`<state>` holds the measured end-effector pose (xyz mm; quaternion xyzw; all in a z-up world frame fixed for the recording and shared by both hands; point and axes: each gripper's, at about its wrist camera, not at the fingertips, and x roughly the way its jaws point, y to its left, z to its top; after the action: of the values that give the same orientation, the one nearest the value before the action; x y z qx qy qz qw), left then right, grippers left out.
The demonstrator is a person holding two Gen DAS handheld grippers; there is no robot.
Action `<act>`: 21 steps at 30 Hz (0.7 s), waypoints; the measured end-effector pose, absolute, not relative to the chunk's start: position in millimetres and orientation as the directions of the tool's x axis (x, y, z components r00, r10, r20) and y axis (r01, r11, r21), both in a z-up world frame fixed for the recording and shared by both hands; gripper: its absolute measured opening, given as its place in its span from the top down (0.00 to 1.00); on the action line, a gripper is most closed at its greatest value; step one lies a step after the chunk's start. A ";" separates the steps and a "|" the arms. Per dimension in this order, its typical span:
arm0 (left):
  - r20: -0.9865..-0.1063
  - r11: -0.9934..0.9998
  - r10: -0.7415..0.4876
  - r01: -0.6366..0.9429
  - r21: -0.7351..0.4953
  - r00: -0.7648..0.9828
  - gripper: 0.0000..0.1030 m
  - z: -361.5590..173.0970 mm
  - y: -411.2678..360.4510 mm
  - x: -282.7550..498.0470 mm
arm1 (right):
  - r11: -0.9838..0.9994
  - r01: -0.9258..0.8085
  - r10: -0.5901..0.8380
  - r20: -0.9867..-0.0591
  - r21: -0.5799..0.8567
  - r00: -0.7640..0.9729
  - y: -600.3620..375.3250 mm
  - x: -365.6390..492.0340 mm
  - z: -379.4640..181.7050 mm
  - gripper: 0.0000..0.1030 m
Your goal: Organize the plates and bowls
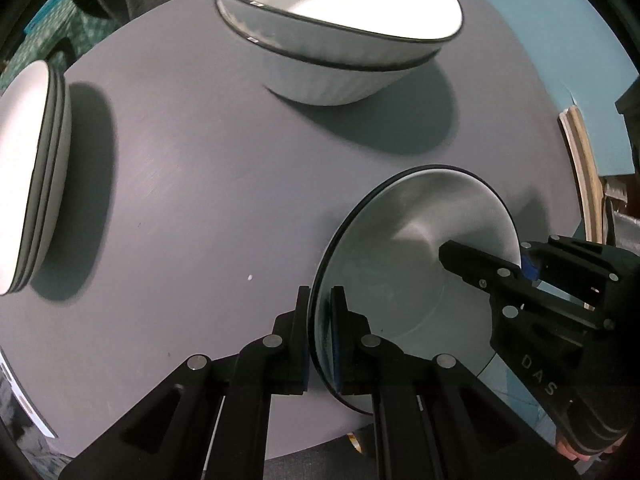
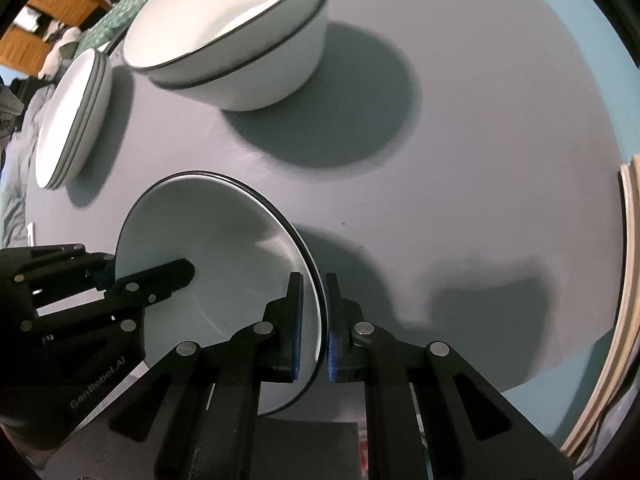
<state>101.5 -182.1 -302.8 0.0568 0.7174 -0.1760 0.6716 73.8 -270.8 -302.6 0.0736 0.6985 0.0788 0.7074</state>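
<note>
Both my left gripper [image 1: 322,334] and right gripper [image 2: 314,328] are clamped on the plate's [image 1: 416,256] opposite rims, carrying it, and next I judge it swings toward ten o'clock onto the plate stack [image 2: 70,120].

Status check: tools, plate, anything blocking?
Left tool and right tool both clamped on opposite rims of white dark-rimmed plate. Plate stack and nested white bowls ahead on grey table; path open.

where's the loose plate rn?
Plate is at the table's near edge, held by both grippers: left on its left rim, right on its right.
</note>
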 end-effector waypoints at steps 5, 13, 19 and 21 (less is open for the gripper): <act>-0.987 0.934 -0.143 0.318 -0.160 -0.074 0.90 -305.9 -197.0 93.5 | 0.980 -0.021 0.200 -0.980 0.200 0.000 -267.6 75.5 -308.4 0.90; -0.989 0.937 -0.140 0.318 -0.145 -0.040 0.89 -300.9 -201.1 85.6 | 0.982 -0.032 0.186 -0.983 0.186 0.002 -291.1 88.1 -299.7 0.90; -0.988 0.943 -0.146 0.295 -0.155 -0.051 0.89 -283.6 -188.7 95.9 | 0.984 -0.039 0.177 -0.984 0.176 0.002 -284.6 82.7 -304.2 0.91; -0.987 0.945 -0.153 0.284 -0.163 -0.057 0.89 -298.8 -174.1 91.7 | 0.983 -0.047 0.175 -0.985 0.175 0.000 -282.9 83.3 -302.5 0.92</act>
<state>91.7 -174.1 -298.8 0.0464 0.7094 -0.1595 0.6850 83.3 -282.9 -302.5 0.0455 0.7028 0.0789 0.7055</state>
